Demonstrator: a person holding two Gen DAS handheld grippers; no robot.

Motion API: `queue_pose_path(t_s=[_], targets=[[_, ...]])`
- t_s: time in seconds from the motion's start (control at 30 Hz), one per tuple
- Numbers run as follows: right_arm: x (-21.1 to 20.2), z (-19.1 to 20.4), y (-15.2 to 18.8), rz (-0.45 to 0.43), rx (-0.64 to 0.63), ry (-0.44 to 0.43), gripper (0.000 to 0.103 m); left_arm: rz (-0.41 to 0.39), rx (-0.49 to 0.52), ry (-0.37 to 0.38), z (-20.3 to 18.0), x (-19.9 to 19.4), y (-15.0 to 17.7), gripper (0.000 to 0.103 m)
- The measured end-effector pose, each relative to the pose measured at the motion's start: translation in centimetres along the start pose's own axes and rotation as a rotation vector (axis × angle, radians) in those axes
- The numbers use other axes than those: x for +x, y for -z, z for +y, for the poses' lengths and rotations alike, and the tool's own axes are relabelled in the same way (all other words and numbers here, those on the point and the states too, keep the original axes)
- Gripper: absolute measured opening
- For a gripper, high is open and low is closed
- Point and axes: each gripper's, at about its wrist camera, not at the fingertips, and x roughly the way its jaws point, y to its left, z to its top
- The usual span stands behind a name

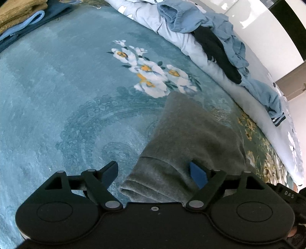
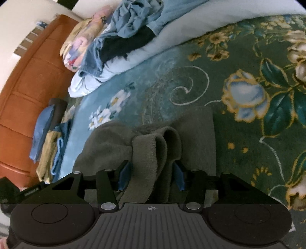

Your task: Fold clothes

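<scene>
Right gripper (image 2: pixel 151 177) straddles bunched cuff of grey garment (image 2: pixel 153 145) — pads not seen pressing; left gripper (image 1: pixel 153 173) spread wide, empty — garment runs ahead-right.

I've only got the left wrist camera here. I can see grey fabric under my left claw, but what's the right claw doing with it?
Observer: The right claw has a ribbed band of the grey garment bunched upright between its pads. I can't tell whether they pinch it.
Operator: Anything beyond the blue clothes that aren't folded?
Observer: Yes, a folded pink and yellow floral bundle lies right behind them.
Operator: And what's past the folded stack?
Observer: A brown wooden panel runs alongside it.
</scene>
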Motion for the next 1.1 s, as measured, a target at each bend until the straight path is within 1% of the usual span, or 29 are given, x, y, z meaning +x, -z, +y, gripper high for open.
queue_pose_path(t_s=[0.1,0.17,0.23,0.3,0.33,0.4,0.43,0.47,0.5,0.57,0.63,0.77,0.83,0.9,1.03,1.1], targets=[[0.6,-0.7,-0.1,0.034,0.02,0.001,0.05,0.002,-0.013,-0.004,0.0,0.1,0.0,0.083],[0.5,-1.2,0.2,0.044,0.06,-0.024,0.05,0.002,-0.02,-0.008,0.0,0.1,0.1,0.083],[0.4,-1.5,0.5,0.054,0.096,-0.071,0.05,0.0,-0.02,-0.015,0.0,0.1,0.1,0.083],[0.7,-1.6,0.7,0.083,0.129,-0.137,0.05,-0.001,-0.023,-0.02,-0.1,0.2,0.1,0.084],[0.9,-1.6,0.8,0.092,0.14,-0.163,0.048,-0.001,-0.027,-0.022,-0.1,0.2,0.0,0.084],[1.3,-1.7,0.8,0.078,0.156,-0.175,0.039,-0.001,-0.032,-0.024,-0.1,0.3,0.0,0.084],[1.5,-2.1,0.7,0.07,0.19,-0.183,0.029,-0.002,-0.031,-0.024,-0.1,0.3,0.0,0.084],[1.7,-2.4,0.6,0.063,0.224,-0.191,0.021,-0.002,-0.031,-0.023,-0.2,0.3,-0.1,0.084],[1.7,-2.6,0.5,0.056,0.245,-0.196,0.019,-0.004,-0.029,-0.025,-0.3,0.2,-0.1,0.084],[1.6,-2.1,0.4,0.045,0.244,-0.194,0.016,-0.008,-0.026,-0.03,-0.4,0.2,-0.1,0.084],[1.1,-1.5,0.1,0.031,0.235,-0.196,0.014,-0.013,-0.032,-0.029,-0.4,0.0,-0.1,0.084],[-1.8,-0.4,-1.0,-0.051,0.218,-0.248,0.014,-0.039,-0.035,0.011,-0.5,-1.1,-0.4,0.084],[-2.9,-0.7,-1.5,-0.078,0.199,-0.225,0.014,-0.046,-0.025,0.029,-0.8,-1.5,-0.5,0.084],[-2.9,-1.8,-1.6,-0.072,0.209,-0.187,0.014,-0.052,-0.02,0.042,-1.0,-1.6,-0.7,0.084],[-1.1,-4.0,-0.8,0.0,0.253,-0.117,0.014,-0.061,0.002,0.051,-1.6,-1.4,-1.2,0.084],[-0.4,-4.5,-0.4,0.008,0.27,-0.108,0.014,-0.053,0.026,0.042,-1.9,-1.0,-1.3,0.084]])
